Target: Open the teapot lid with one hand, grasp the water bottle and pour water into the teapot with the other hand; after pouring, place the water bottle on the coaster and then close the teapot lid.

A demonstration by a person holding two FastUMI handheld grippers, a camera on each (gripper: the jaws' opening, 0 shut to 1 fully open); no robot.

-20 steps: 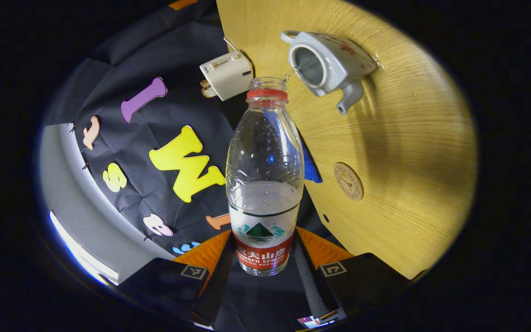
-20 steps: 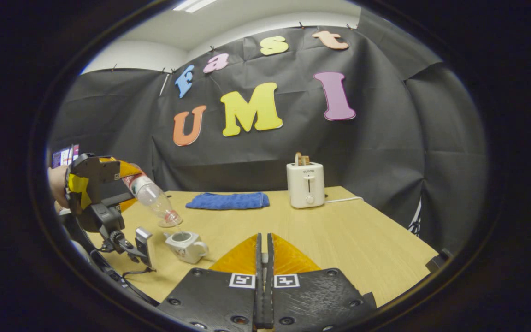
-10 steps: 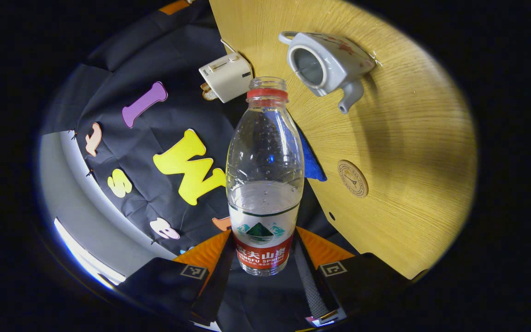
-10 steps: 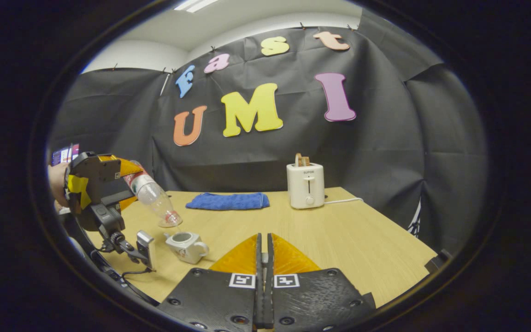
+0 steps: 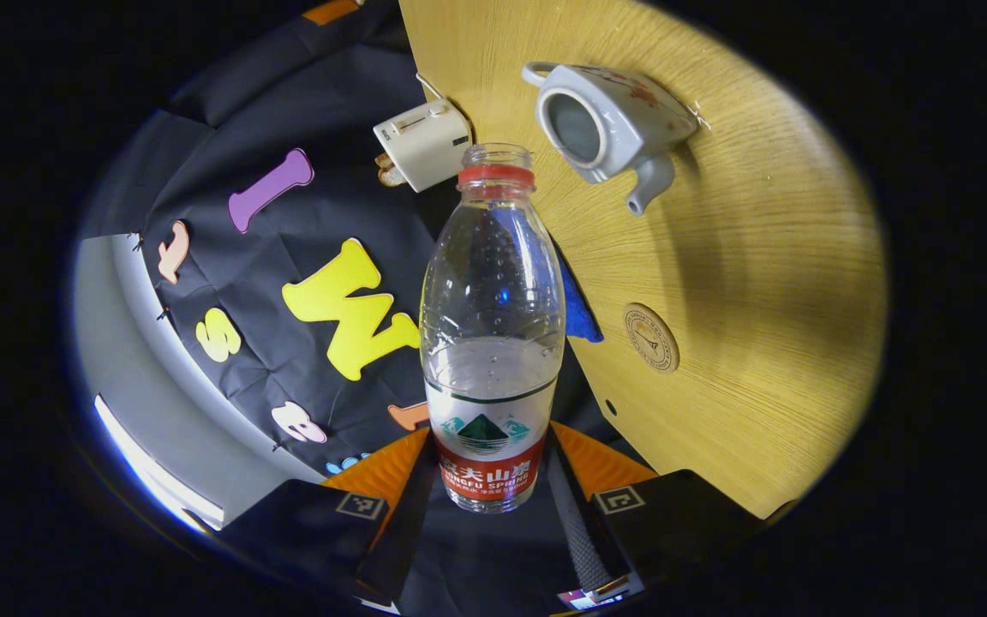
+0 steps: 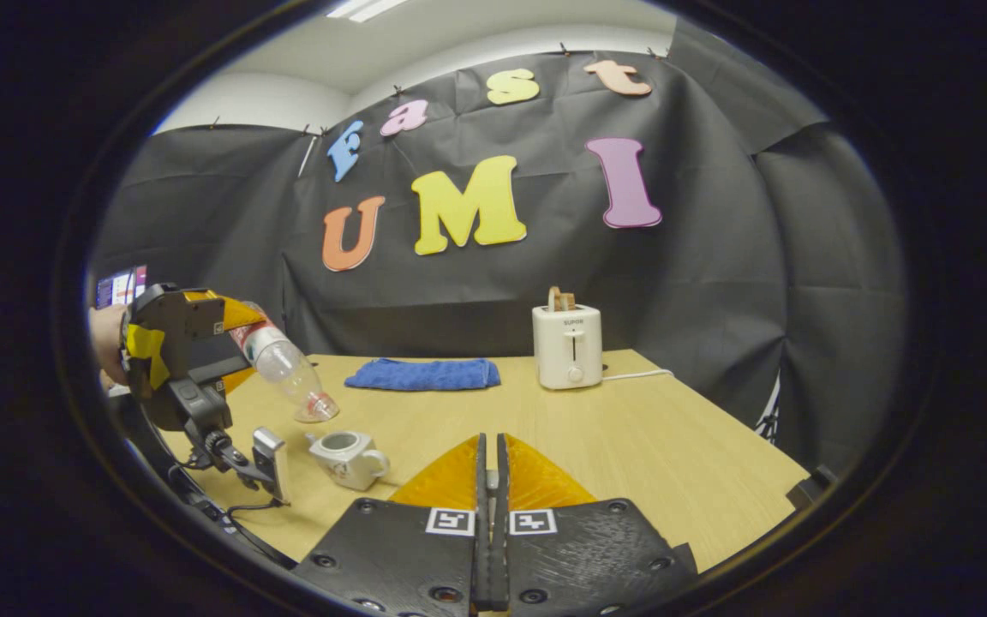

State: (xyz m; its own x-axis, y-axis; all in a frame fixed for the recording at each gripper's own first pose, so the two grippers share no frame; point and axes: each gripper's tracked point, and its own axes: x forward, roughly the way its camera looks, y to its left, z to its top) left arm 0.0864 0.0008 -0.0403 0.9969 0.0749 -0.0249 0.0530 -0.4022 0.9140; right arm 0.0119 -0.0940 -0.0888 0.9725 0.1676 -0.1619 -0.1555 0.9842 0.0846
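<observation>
My left gripper [image 5: 489,463] is shut on the lower, labelled part of a clear water bottle [image 5: 492,343], uncapped and about a third full. In the right gripper view the left gripper [image 6: 194,343] holds the bottle [image 6: 288,373] tilted, mouth down, just above and left of the white teapot [image 6: 346,458]. The teapot [image 5: 605,120] stands on the table with its top open. A round wooden coaster [image 5: 650,337] lies bare beside it. My right gripper [image 6: 491,446] hangs over the table with its jaws pressed together on a small pale piece, seemingly the lid's knob.
A white toaster [image 6: 568,345] with its cord stands at the back of the wooden table [image 6: 673,446], and a folded blue cloth [image 6: 425,374] lies to its left. A hand holds the left gripper, and cables trail below it at the table's left edge.
A thin stream of water ran from the bottle's mouth into the pot a second ago; none shows now. The bottle has barely shifted. The right gripper has stayed still.
</observation>
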